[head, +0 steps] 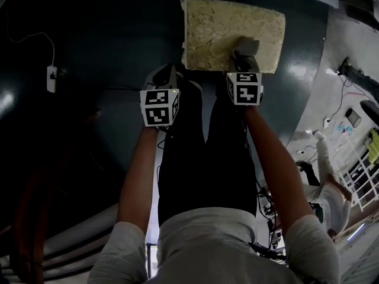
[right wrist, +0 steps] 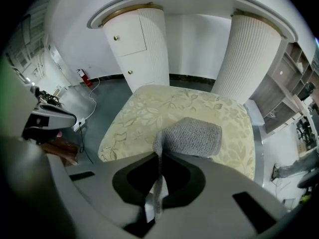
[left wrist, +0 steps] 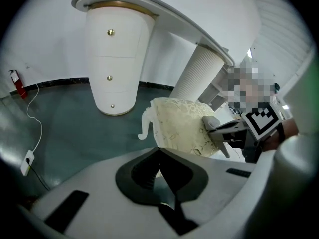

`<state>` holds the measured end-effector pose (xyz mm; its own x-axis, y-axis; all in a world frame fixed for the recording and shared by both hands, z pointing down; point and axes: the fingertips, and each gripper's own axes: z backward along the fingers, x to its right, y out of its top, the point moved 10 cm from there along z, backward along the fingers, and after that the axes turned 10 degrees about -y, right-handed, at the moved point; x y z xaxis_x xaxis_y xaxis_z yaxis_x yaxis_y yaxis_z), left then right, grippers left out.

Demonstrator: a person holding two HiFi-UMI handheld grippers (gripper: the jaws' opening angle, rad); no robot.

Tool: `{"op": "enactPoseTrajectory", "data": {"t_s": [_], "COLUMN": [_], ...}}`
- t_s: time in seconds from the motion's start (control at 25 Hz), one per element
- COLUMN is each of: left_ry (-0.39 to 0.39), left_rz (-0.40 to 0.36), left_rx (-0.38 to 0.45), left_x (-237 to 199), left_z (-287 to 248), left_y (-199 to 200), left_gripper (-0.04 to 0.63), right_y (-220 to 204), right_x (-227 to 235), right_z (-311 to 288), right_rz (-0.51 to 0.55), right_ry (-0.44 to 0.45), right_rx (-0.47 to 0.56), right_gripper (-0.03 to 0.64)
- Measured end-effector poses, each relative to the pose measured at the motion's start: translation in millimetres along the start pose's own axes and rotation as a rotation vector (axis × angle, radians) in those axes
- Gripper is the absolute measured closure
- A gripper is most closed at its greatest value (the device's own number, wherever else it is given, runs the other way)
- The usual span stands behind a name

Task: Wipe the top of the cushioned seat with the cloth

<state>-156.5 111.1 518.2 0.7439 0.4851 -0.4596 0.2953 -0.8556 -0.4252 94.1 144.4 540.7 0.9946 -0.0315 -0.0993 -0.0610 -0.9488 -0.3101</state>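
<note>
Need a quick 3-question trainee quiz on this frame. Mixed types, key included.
1. True or false: the left gripper holds the cloth.
2. Where does the free part of the cloth lie? A) on the floor. B) on top of the cushioned seat. C) on the white cabinet.
3. Short answer: which gripper's jaws are shut with nothing between them?

Key
1. False: the right gripper grips it.
2. B
3. Left

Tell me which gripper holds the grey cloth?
The right gripper: it pinches the grey knitted cloth on the cream floral cushioned seat; the left gripper is shut, empty.
</note>
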Motion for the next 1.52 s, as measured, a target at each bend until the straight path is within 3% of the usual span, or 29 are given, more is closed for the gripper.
{"op": "enactPoseTrajectory", "data": {"t_s": [0.4, 0.6, 0.88, 1.24, 1.52], "left_ry": [0.045, 0.069, 0.120, 0.151, 0.163], "left_rz": [0.112, 0.128, 0.194, 0.208, 0.213], "left_rx": [0.057, 0.068, 0.112, 0.130, 0.131], "left_x": [-35.4, -52.2, -81.8, -101.8, -93.5], "left_z": [25.4, 45.2, 76.8, 114.5, 152.0], "left_y": [-24.5, -31.6, -37.1, -31.0, -11.7], "left_gripper": [0.581, 0.581, 0.581, 0.581, 0.581], "right_y": [21.6, 31.0, 51.9, 78.8, 97.4], "right_x": [-62.1, -83.9, -120.9, -158.9, -168.3], "right_z": [-1.7, -0.4, -4.8, -14.3, 20.1], "right_rz": [0.124, 0.105, 0.190, 0.179, 0.221], "right_ry": [0.070, 0.080, 0.110, 0.182, 0.240], "right_rx": [-0.001, -0.026, -0.046, -0.090, -0.100], "right_gripper": [0.603, 0.603, 0.603, 0.603, 0.603]}}
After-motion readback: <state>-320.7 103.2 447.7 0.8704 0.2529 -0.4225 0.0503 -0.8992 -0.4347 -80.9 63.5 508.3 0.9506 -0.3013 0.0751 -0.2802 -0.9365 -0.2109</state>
